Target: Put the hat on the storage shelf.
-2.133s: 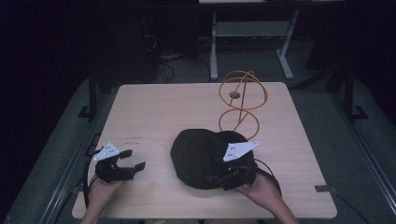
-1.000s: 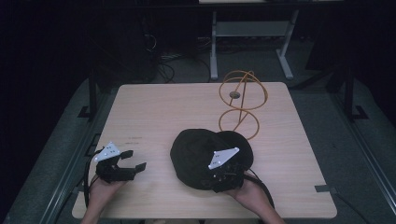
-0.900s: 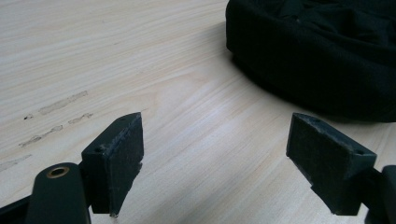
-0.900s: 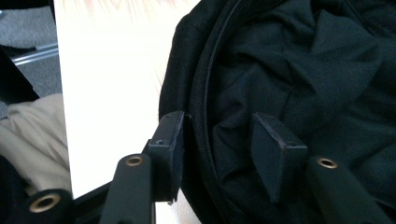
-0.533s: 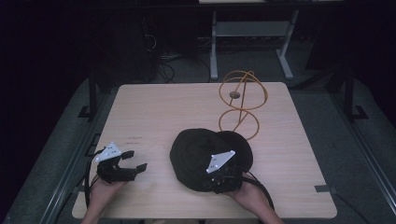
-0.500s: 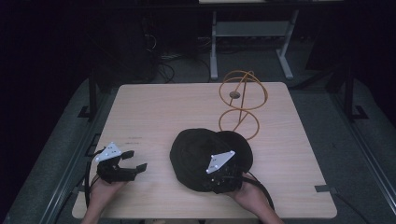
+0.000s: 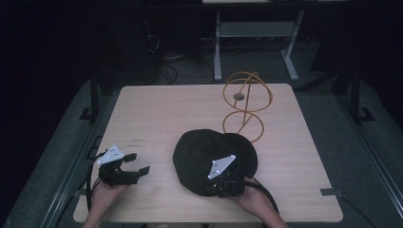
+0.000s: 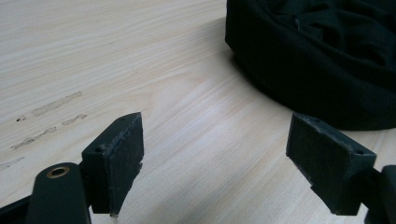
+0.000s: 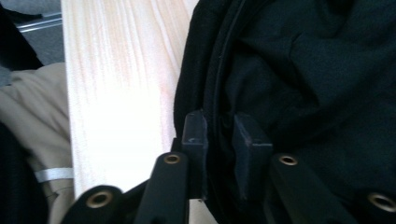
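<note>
An orange wire stand [image 7: 245,105] stood just behind the black cap [image 7: 209,154]. We pinched its rim with our right gripper [image 9: 219,135]; our left gripper [image 8: 215,149] lay spread on the table [image 7: 166,109].

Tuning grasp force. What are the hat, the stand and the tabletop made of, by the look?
Hat: soft matte black fabric, creased and seamed. Stand: thin wire hoops, orange or coppery, likely metal. Tabletop: pale wood grain, smooth, possibly laminate. Right gripper pinches the hat's rim.

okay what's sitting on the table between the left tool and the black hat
Nothing: the stretch between the left tool and the black hat is bare wood of the table. The high view shows it, and the left gripper view shows faint scuff marks off to one side.
</note>
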A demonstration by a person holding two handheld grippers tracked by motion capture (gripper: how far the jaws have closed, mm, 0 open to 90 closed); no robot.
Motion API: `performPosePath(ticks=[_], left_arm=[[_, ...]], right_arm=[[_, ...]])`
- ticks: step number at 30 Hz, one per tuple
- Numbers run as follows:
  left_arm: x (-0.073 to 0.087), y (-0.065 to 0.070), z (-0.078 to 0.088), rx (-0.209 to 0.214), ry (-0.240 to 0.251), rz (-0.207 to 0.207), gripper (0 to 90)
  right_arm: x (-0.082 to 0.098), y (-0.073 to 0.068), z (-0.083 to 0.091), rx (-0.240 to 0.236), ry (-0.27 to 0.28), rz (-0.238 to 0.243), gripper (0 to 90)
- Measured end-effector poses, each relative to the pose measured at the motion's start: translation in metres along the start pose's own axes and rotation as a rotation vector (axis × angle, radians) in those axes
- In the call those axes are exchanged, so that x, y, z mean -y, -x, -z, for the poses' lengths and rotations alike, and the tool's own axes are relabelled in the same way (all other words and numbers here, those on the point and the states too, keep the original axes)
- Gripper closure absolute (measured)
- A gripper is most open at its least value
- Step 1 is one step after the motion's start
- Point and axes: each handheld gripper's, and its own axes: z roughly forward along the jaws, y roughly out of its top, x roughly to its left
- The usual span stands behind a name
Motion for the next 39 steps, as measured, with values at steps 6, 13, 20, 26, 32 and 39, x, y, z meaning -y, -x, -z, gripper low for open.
performPosePath(ticks=[6, 13, 20, 26, 32, 39], left_arm=[[0.000, 0.000, 0.000, 0.001, 0.000, 0.000, 18.8], [-0.001, 0.001, 0.000, 0.005, 0.001, -0.007, 18.9], [-0.002, 0.001, -0.001, 0.036, 0.019, 0.017, 19.0], [-0.004, 0.007, -0.002, 0.052, 0.028, 0.011, 19.2], [-0.006, 0.012, -0.004, 0.066, 0.032, -0.001, 19.2], [-0.011, 0.023, -0.007, 0.079, 0.030, -0.041, 19.1]], right_arm=[[0.000, 0.000, 0.004, -0.011, -0.001, 0.019, 82.6], [0.000, 0.003, 0.011, -0.022, 0.017, 0.015, 83.2], [-0.005, 0.004, 0.025, -0.017, 0.056, 0.014, 83.3], [-0.007, 0.007, 0.037, -0.027, 0.098, -0.010, 83.2], [-0.012, 0.010, 0.050, -0.036, 0.153, -0.023, 82.9], [-0.015, 0.014, 0.064, -0.032, 0.189, -0.018, 82.5]])
